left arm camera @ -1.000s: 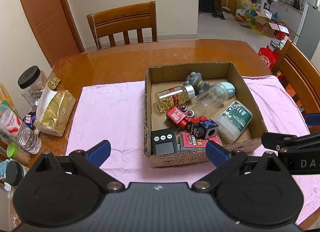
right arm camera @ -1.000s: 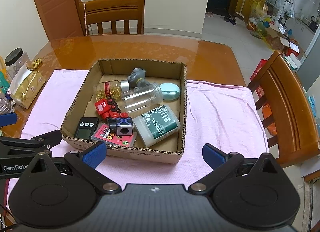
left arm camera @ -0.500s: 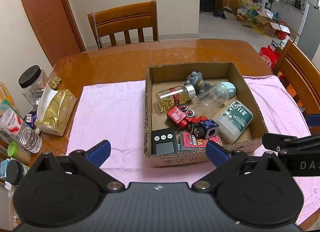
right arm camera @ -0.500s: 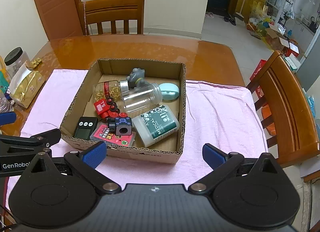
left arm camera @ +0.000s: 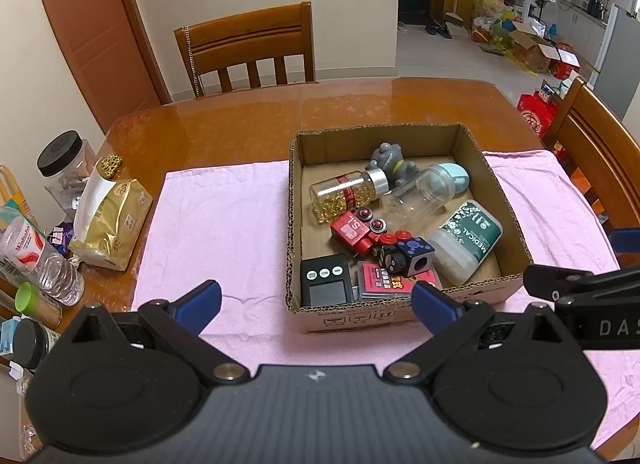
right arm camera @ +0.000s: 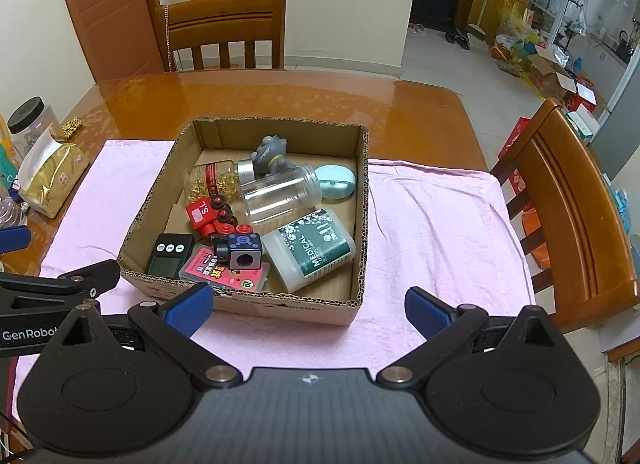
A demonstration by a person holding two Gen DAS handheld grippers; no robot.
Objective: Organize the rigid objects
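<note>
- Table (right arm camera: 280, 95) surface is carrying a pink cloth (right arm camera: 432, 223), and a cardboard box (right arm camera: 362, 199) is sitting on the cloth near the middle; jars and a gold bag (left arm camera: 112, 219) are crowding the table's left edge, well apart from the box.
- Box contents are lying jumbled and overlapping: a green-labelled medical tub (right arm camera: 314, 250) is resting on its side at the right, a clear jar (right arm camera: 280, 195) is lying across the centre, and a capsule bottle (right arm camera: 212, 179) is lying behind it beside a grey figure (right arm camera: 270, 155).
- Left claw (left arm camera: 316, 300) is hovering released at the box's near wall, holding nothing; right claw (right arm camera: 308, 306) is likewise spread wide and empty, just short of the near-right corner.
- Round items are looking likely to roll: a push on the clear jar could be knocking it into the teal mouse (right arm camera: 336, 183) or the bottle.
- Small pieces are stacking awkwardly: the dark cube (right arm camera: 242, 252) is sitting on a red card pack (right arm camera: 224, 272), touching a red toy (right arm camera: 208, 217), beside a black scale (right arm camera: 170, 254). Pinching one could be dragging its neighbours along or tipping them.
- Box walls are standing close to the near items, so a spread claw coming down could be catching the cardboard rim and shifting the whole box on the cloth.
</note>
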